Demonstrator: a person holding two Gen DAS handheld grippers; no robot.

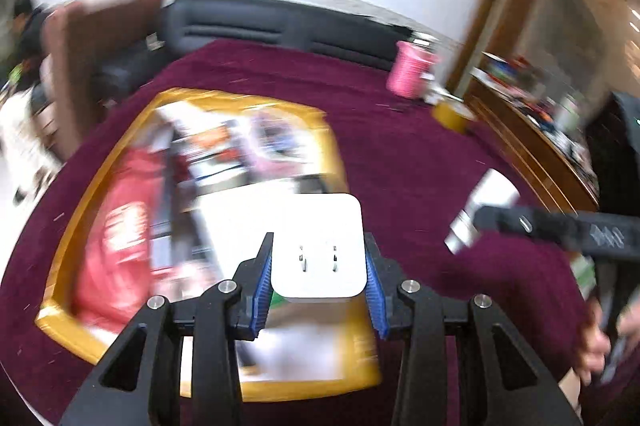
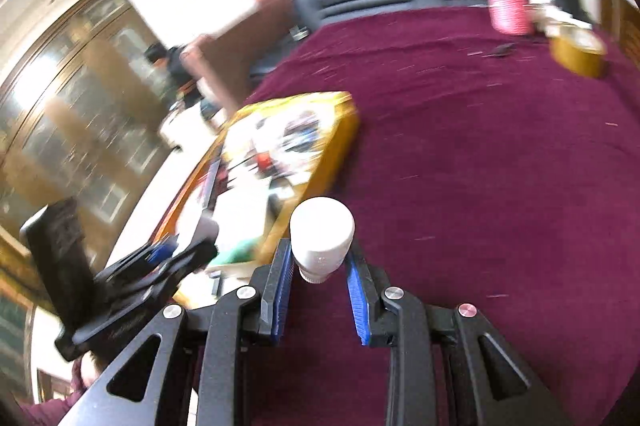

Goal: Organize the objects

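Note:
My left gripper (image 1: 319, 258) is shut on a white square power adapter (image 1: 320, 250) with two slots on its face, held above the near right part of a yellow tray (image 1: 68, 242). The tray holds several blurred packets, one red. My right gripper (image 2: 318, 262) is shut on a white plastic bottle (image 2: 322, 234), held over the dark red tablecloth just right of the yellow tray (image 2: 340, 133). The right gripper also shows in the left wrist view (image 1: 560, 230) at the right, and the left gripper shows in the right wrist view (image 2: 160, 258) over the tray.
A pink ribbed cup (image 1: 408, 73) (image 2: 508, 1) and a yellow tape roll (image 1: 452, 113) (image 2: 576, 53) stand at the table's far right. A dark sofa (image 1: 280, 21) lies behind the table. A brown chair (image 1: 92, 57) stands far left. A wooden cabinet (image 2: 80, 97) is at the side.

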